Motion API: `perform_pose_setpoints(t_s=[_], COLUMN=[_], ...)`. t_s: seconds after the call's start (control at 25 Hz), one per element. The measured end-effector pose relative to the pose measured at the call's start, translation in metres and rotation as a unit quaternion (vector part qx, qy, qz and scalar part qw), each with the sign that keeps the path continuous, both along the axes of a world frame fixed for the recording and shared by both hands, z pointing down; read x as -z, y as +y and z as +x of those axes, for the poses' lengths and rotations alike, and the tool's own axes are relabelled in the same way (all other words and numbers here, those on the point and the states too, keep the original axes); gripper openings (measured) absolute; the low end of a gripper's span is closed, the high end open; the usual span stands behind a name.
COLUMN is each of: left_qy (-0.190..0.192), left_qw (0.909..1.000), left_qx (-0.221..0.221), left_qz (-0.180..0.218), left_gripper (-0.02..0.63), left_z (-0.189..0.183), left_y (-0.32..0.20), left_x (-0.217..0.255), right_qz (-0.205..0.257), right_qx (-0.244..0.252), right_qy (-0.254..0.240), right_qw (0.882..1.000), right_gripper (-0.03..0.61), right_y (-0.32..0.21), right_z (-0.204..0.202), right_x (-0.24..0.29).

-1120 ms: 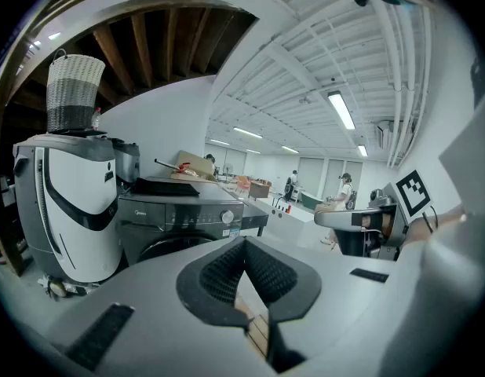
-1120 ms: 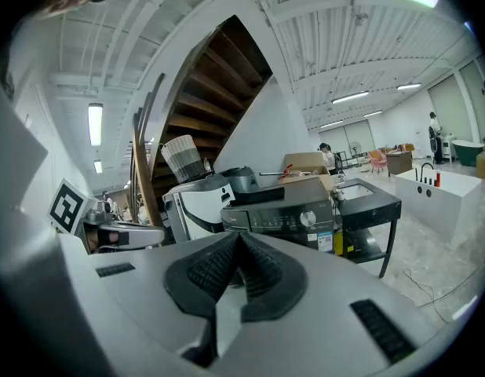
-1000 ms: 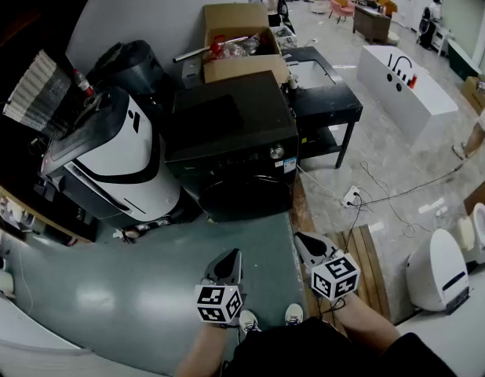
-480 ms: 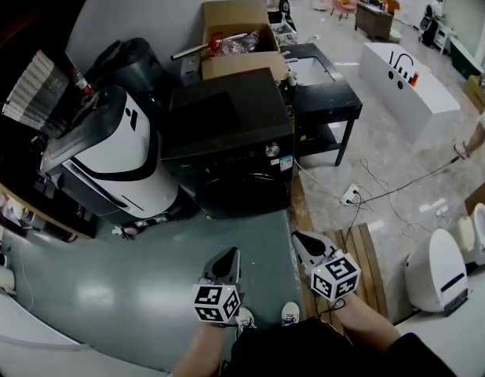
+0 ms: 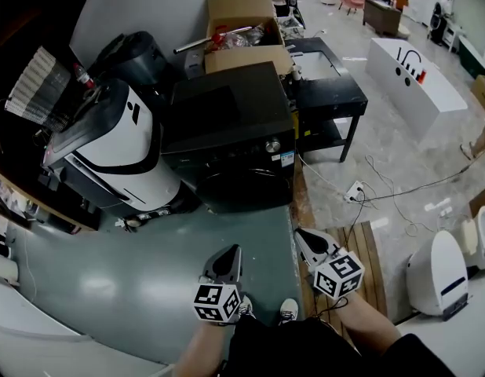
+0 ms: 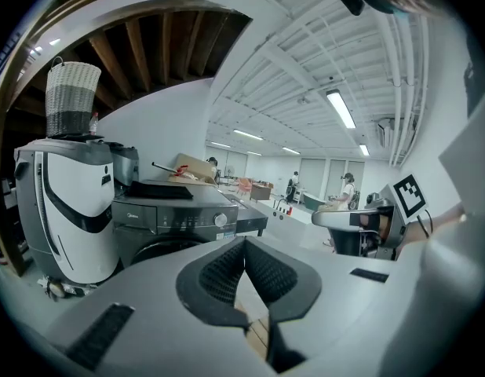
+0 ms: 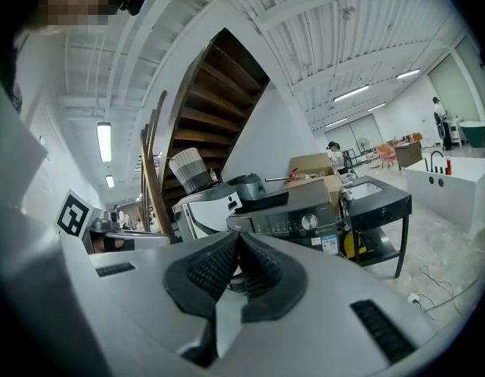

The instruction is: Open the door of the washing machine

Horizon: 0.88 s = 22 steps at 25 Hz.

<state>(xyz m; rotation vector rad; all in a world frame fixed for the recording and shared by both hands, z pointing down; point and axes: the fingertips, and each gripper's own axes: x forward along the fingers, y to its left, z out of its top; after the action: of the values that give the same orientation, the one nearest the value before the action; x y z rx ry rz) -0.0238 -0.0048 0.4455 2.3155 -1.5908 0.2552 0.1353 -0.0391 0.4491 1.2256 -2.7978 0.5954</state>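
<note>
Left gripper (image 5: 228, 259): jaws together, nothing between them. Right gripper (image 5: 308, 242): likewise closed on nothing. Both are held low over the grey-green floor (image 5: 148, 273), pointing forward.

Ahead of both jaws and well apart from them stands the black front-loading washing machine (image 5: 227, 128). Its round door (image 5: 244, 188) is closed on the front face, below the control knob (image 5: 272, 145).

Judgement: the door is rigid, hinged and latched, so it likely needs a firm pull and then swings lightly. Take hold at the rim recess; which side that sits on, cannot tell.
</note>
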Motion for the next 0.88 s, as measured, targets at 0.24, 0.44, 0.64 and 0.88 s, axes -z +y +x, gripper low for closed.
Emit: perform_pose_setpoints(t_s=[0.24,0.44,0.64,0.88], left_qy=[-0.003,0.001,0.004,0.009], left_qw=[0.9999,0.9997,0.9997,0.9999], left_qx=[0.011,0.024,0.02,0.008], left_qz=[0.008,0.009,0.009,0.007], left_gripper=[0.021,0.121,0.221,0.261], left_z=[-0.008,-0.024,-0.044,-0.073], left_y=[-0.006,-0.014,-0.027,-0.054], left_x=[0.004,0.0,-0.007,-0.015], right_qz=[-0.004,0.011,0.024,0.028], right_qx=[0.01,0.025,0.019,0.011], right_qy=[-0.019,-0.001,0.018,0.05], right_qw=[1.0,1.0,0.999,0.998], right_gripper=[0.017,0.056,0.201,0.216], right_y=[-0.005,-0.009,-0.02,-0.043], right_z=[-0.005,-0.021,-0.038,-0.061], right_x=[0.001,0.002,0.0,-0.007])
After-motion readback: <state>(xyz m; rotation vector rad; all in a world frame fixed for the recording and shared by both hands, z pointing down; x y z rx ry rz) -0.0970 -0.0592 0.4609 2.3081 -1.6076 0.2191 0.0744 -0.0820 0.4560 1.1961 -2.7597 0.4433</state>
